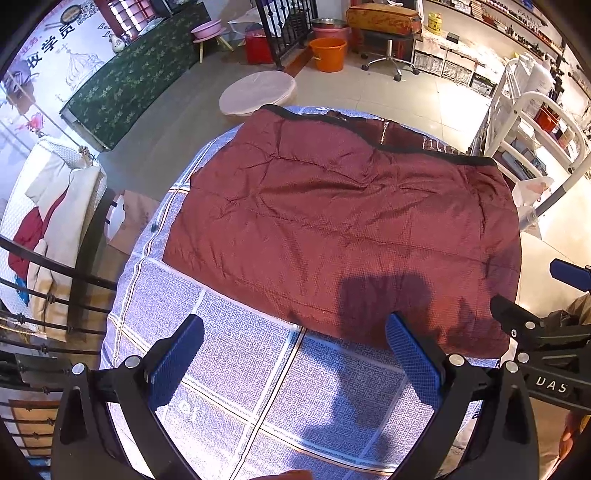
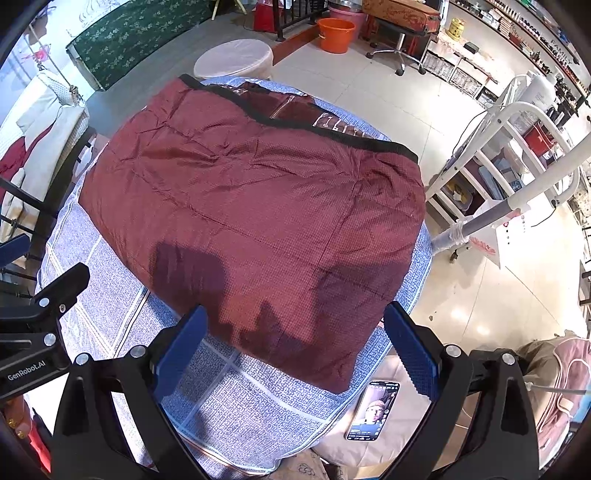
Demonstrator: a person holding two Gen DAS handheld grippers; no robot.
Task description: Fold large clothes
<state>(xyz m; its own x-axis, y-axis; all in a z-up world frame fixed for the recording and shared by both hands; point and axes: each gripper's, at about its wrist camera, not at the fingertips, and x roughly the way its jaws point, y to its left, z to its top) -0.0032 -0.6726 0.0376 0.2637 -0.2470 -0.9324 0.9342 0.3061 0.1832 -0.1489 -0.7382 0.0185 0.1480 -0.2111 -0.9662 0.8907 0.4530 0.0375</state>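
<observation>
the maroon jacket (image 1: 332, 221) lay on the blue checked cover (image 1: 229, 369) in a compact block, so most folds looked done. your left gripper (image 1: 295, 362) and right gripper (image 2: 295, 350) hovered spread wide, empty; one last halving perhaps remained.

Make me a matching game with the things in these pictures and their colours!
Things:
1. jacket
2. bucket
3. basin
4. tool pads

Colours:
A. orange
B. blue
C. dark red
D. pink

Pairs: 1-C, 2-A, 3-D, 4-B
</observation>
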